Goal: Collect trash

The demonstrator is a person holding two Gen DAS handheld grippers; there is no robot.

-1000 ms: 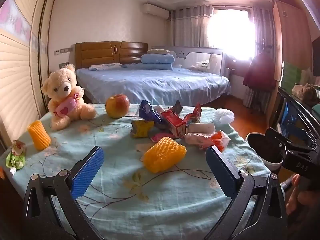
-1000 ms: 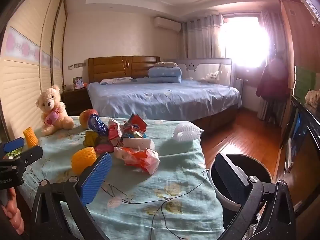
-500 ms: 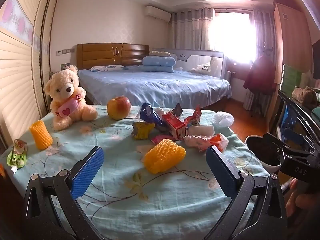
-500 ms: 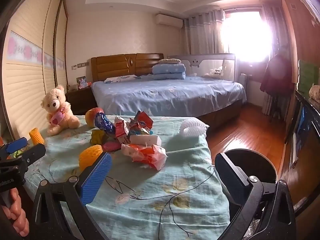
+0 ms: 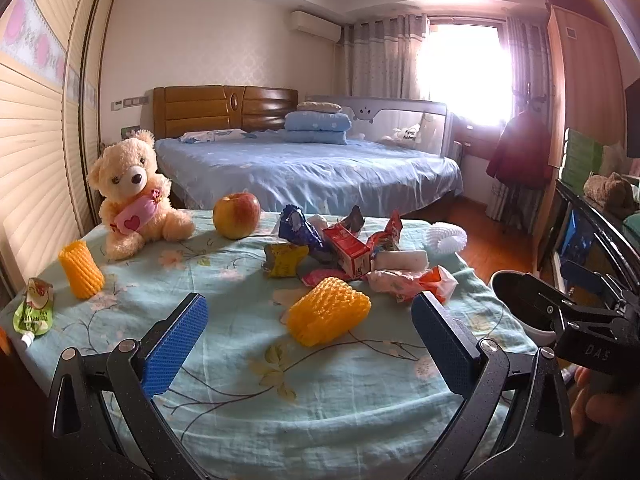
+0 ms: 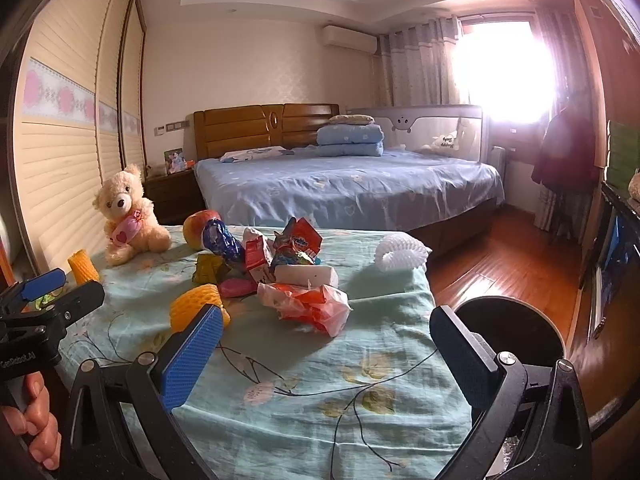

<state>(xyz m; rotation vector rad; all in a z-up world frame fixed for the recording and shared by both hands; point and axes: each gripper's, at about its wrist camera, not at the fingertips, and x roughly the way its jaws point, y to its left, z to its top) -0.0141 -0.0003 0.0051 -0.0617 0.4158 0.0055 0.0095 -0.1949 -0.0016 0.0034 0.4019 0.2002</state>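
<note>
A heap of trash lies mid-table: a red carton (image 5: 347, 249) (image 6: 256, 254), a blue wrapper (image 5: 298, 229) (image 6: 220, 238), a yellow wrapper (image 5: 285, 260), a white roll (image 6: 306, 275) and a crumpled red-and-white bag (image 5: 408, 282) (image 6: 310, 306). A yellow foam net (image 5: 328, 311) (image 6: 196, 307) lies nearer. My left gripper (image 5: 310, 344) stands open just short of that net, holding nothing. My right gripper (image 6: 326, 354) hangs open over the table's near right corner, short of the crumpled bag. A black bin (image 6: 516, 336) (image 5: 516, 300) stands on the floor to the right.
A teddy bear (image 5: 130, 196), an apple (image 5: 236, 216), a second yellow foam net (image 5: 80, 269) and a green pouch (image 5: 34, 310) sit on the floral tablecloth (image 5: 320, 392). A white foam net (image 6: 400, 256) lies at the far right corner. A bed (image 6: 340, 184) stands behind.
Both grippers have drawn back slightly and tilted up, so the table sits lower in both views. Neither has closed or touched anything.
</note>
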